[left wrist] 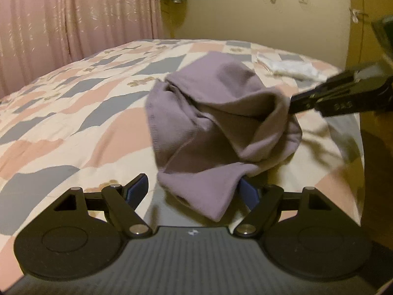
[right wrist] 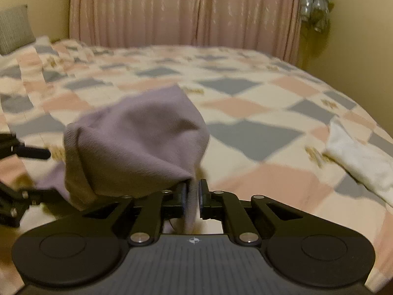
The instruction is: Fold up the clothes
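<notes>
Lilac cloth point(left wrist: 216, 123), some soft garment, hangs bunched above the patchwork bedspread point(left wrist: 73, 113), lifted at one side by the right gripper point(right wrist: 191, 194), whose jaws are pinched tight on a fold of it. From the left camera that gripper reaches in from the right, its tip buried in the fabric. The left gripper point(left wrist: 194, 191) sits just under the drooping lower edge, its jaws spread wide, cloth draped against its right finger. A white folded piece point(right wrist: 361, 162) lies further off on the bed, before a pink curtain point(right wrist: 184, 9).

Both wrist views sit low, close over the bed point(left wrist: 61, 127). Both share the purple garment point(left wrist: 216, 123) and pink curtain point(right wrist: 186, 12)
</notes>
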A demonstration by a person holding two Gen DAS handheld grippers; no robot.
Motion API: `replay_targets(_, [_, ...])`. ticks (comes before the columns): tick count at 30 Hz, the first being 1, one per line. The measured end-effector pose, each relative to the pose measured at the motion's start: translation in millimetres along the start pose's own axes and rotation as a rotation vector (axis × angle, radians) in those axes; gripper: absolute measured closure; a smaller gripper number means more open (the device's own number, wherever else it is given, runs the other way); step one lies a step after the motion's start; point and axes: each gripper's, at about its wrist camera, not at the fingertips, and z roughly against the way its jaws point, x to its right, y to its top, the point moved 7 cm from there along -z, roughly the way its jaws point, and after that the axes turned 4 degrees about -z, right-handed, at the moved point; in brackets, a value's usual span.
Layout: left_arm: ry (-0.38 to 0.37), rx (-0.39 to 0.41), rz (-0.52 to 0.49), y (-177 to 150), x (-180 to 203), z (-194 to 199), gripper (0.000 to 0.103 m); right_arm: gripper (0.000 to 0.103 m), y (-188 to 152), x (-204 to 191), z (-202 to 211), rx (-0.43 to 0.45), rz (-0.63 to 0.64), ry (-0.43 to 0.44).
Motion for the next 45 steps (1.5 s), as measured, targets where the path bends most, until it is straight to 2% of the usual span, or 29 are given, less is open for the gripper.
replay_targets(2, [-0.009,0.0,-0.017,-2.6,6.8,1.0,0.027,0.075,-5.6,0.8,8.4,0.008,0.018,-0.003])
replay_targets(4, [-0.014,0.003,-0.033,-6.3,12.6,4.3,0.027,0.067,-8.0,-5.7,24.0,0.046,0.079,0.008])
replay_targets(5, [-0.017,0.003,-0.04,-7.5,13.4,4.4,0.027,0.059,-9.3,-13.4,31.2,0.069,0.124,0.032])
replay_targets(6, [-0.019,0.003,-0.046,-8.7,14.2,4.7,0.031,0.056,-10.2,-23.8,37.2,0.09,0.182,0.059])
replay_targets(8, [-0.022,-0.003,-0.058,-9.8,14.8,6.1,0.035,0.044,-11.5,-51.2,43.8,0.122,0.345,0.114])
replay_targets(12, [-0.028,0.006,-0.061,-6.4,7.1,9.6,0.035,0.041,-18.2,-95.1,31.1,0.145,0.688,0.139])
replay_targets(15, [-0.07,0.021,-0.005,-2.6,-5.1,14.3,0.028,0.047,-15.2,-112.3,12.7,0.162,0.825,0.138])
replay_targets(16, [-0.107,0.032,0.037,-0.6,-10.8,16.3,0.027,0.058,-14.4,-115.3,7.7,0.164,0.855,0.142])
replay_targets(18, [-0.176,0.057,0.12,4.0,-22.5,20.7,0.026,0.09,-9.3,-115.9,0.2,0.163,0.864,0.15])
replay_targets(19, [-0.192,0.076,0.156,6.9,-29.5,23.4,0.024,0.097,-3.7,-111.7,0.9,0.175,0.829,0.155])
replay_targets(21, [-0.203,0.105,0.209,13.9,-42.2,26.5,0.021,0.097,10.8,-96.4,9.7,0.221,0.715,0.156])
replay_targets(24, [-0.185,0.119,0.244,27.9,-55.7,22.9,0.021,0.098,34.9,-53.3,28.1,0.292,0.455,0.098])
replay_targets(26, [-0.207,0.119,0.259,39.1,-56.3,16.8,0.021,0.098,42.3,-17.9,35.5,0.313,0.265,0.048])
replay_targets(29, [-0.261,0.112,0.281,54.8,-50.4,5.4,0.021,0.097,33.0,29.2,35.8,0.283,0.021,-0.01])
replay_targets(32, [-0.333,0.107,0.261,67.6,-29.7,-4.1,0.021,0.096,14.7,64.4,29.0,0.209,-0.18,-0.031])
replay_targets(35, [-0.389,0.093,0.219,75.4,-4.8,-13.7,0.021,0.096,-5.1,89.2,23.6,0.148,-0.303,-0.059])
replay_targets(39, [-0.436,0.042,0.219,74.6,18.9,-28.0,0.021,0.095,-24.3,127.6,16.3,0.073,-0.455,-0.101])
replay_targets(42, [-0.453,0.024,0.189,75.7,34.5,-29.2,0.021,0.085,-26.6,135.3,27.9,0.101,-0.442,-0.129])
replay_targets(44, [-0.461,0.012,0.172,76.2,44.2,-31.2,0.021,0.07,-25.8,137.8,37.8,0.133,-0.415,-0.148])
replay_targets(45, [-0.459,0.006,0.167,76.0,47.6,-33.2,0.021,0.068,-25.4,138.9,42.8,0.148,-0.402,-0.157])
